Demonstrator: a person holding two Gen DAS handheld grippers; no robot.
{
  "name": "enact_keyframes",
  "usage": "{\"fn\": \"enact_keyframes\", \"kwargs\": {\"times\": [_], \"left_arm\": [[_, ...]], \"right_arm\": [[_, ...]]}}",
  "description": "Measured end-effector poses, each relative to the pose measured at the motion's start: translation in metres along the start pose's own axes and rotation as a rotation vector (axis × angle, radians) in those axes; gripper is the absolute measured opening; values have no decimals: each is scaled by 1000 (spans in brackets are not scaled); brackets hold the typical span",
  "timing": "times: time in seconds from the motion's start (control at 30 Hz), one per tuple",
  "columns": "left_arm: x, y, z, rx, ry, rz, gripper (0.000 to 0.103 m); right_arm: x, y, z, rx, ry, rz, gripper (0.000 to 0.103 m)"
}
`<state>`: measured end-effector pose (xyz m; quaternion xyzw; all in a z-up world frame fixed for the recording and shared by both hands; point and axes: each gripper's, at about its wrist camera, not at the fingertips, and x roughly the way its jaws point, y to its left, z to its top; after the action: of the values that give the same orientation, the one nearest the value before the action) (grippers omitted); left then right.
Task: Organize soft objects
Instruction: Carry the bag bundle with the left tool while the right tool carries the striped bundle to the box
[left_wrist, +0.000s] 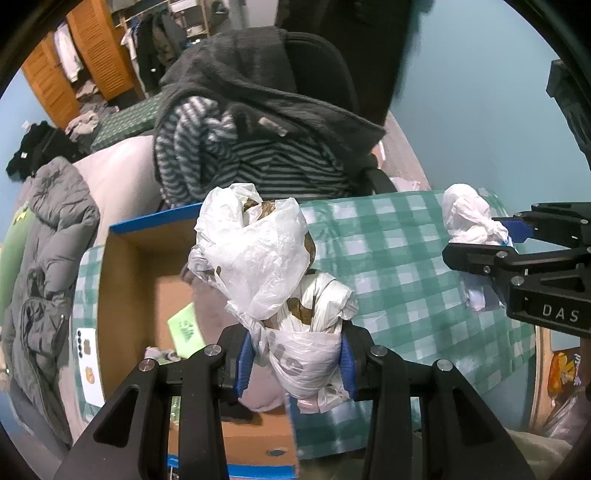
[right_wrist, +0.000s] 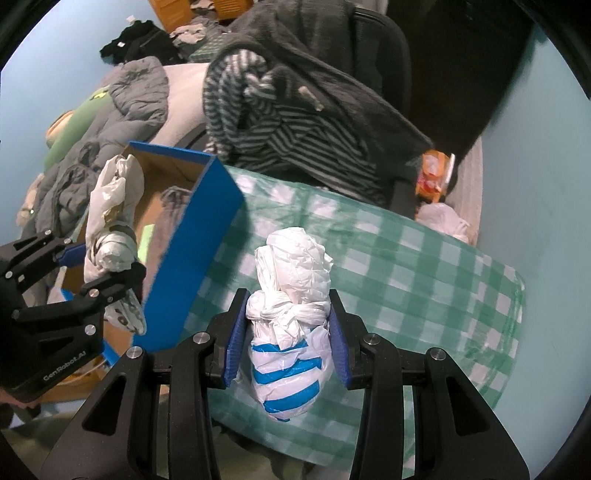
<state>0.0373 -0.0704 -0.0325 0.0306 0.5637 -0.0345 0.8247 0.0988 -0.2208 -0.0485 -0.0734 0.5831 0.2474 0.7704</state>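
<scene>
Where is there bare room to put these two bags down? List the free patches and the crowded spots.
The checked tablecloth is bare from the blue-edged cardboard box across to its far right corner. Inside the box, a patch of bare cardboard floor lies beside pinkish fabric and a green packet. Crowded: the chair piled with striped clothes behind the table.

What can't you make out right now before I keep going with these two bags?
- Left wrist view: much of the cardboard box floor is hidden behind the knotted bag in the left hand-held gripper.
- Right wrist view: the striped bag in the right hand-held gripper is knotted shut, contents unseen.
- Both views: table's near edge hidden by gripper bodies.
</scene>
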Motion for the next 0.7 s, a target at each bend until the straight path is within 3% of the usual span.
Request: {"fn": "enact_keyframes", "kwargs": {"times": [0.7], "left_arm": [[1, 96, -31, -129, 29, 55, 39]], "right_arm": [[36, 102, 43, -127, 28, 91, 40]]}}
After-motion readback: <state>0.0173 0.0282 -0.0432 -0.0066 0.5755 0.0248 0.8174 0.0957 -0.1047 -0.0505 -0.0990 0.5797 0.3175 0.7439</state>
